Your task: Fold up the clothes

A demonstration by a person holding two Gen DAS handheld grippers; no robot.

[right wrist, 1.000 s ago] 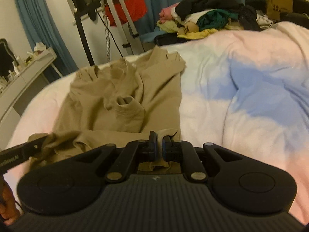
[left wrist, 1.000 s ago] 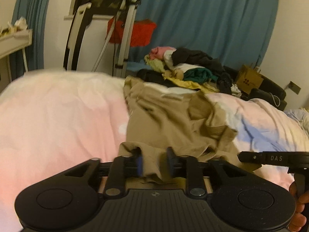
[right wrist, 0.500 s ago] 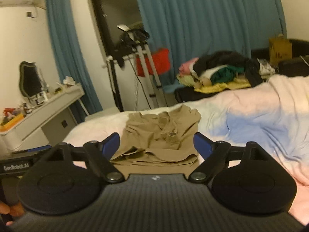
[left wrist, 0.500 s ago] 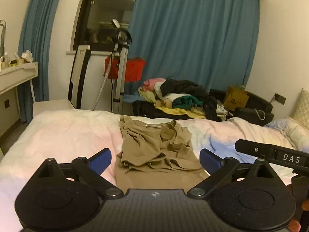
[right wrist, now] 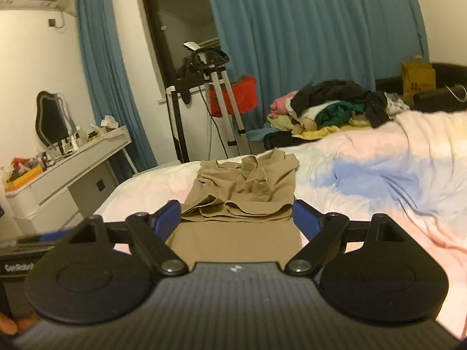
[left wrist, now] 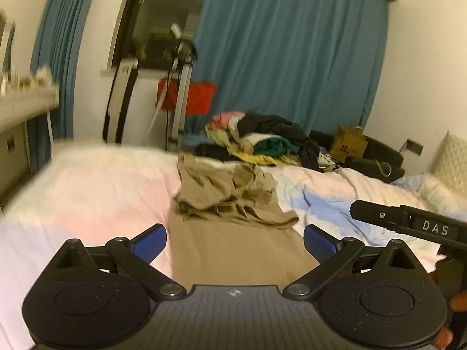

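A tan garment (left wrist: 233,218) lies on the bed, its near part flat and its far part bunched in folds; it also shows in the right wrist view (right wrist: 242,198). My left gripper (left wrist: 235,242) is open and empty, above the garment's near edge. My right gripper (right wrist: 236,218) is open and empty too, held back from the garment's near edge. The right gripper's body (left wrist: 408,218) shows at the right of the left wrist view.
The bed (left wrist: 87,192) has a pink, white and blue cover. A pile of mixed clothes (right wrist: 329,108) sits beyond the bed's far edge. A white dresser (right wrist: 73,169) stands left. A metal stand (right wrist: 216,93) and blue curtains (right wrist: 306,29) are behind.
Both grippers were shut on the garment's near edge a second ago. They have opened, let it go and pulled back and up. The garment now lies on the bed.
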